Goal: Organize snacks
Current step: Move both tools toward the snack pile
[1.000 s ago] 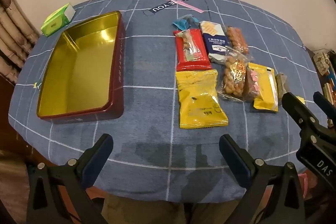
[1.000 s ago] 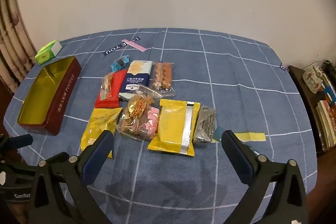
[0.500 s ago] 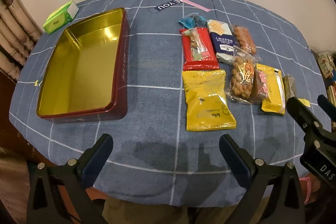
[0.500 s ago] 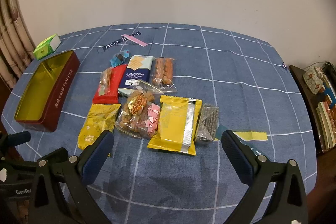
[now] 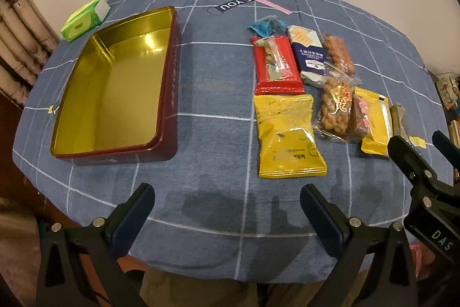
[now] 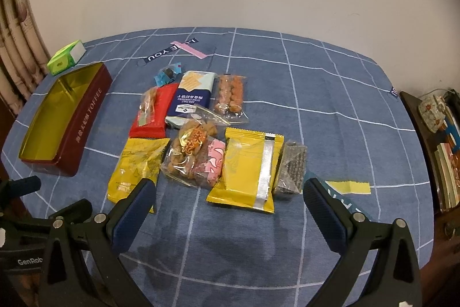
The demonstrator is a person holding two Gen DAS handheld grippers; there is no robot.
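Currently, stage: nothing is sitting in the tin [image 5: 115, 94] yet; by my reading, the sorting is only starting.
Tin: lying on the worktop [image 5: 218, 209] to the left, open, its long axis running away from the person.
Snacks: clustering right of the tin and well apart from it; yellow bag [image 5: 287, 134] is lying nearest the left claw, its long axis pointing away too.
Other packs: red pack [image 5: 277, 68], navy pack [image 5: 309, 56] and nut bag [image 5: 336, 105] are lying beyond it, edges overlapping; silver-striped pack [image 6: 250, 166] is sitting straight ahead of the right claw.
Left claw [image 5: 227, 215]: hovering over the near worktop edge between tin and snacks, fingers spread wide, gripping nothing, touching nothing.
Right claw [image 6: 227, 206]: likewise spread wide and empty, hanging just short of the striped pack, which is fitting between its fingers.
Nearer arm: the right seems better placed for the striped pack, the left for the yellow bag.
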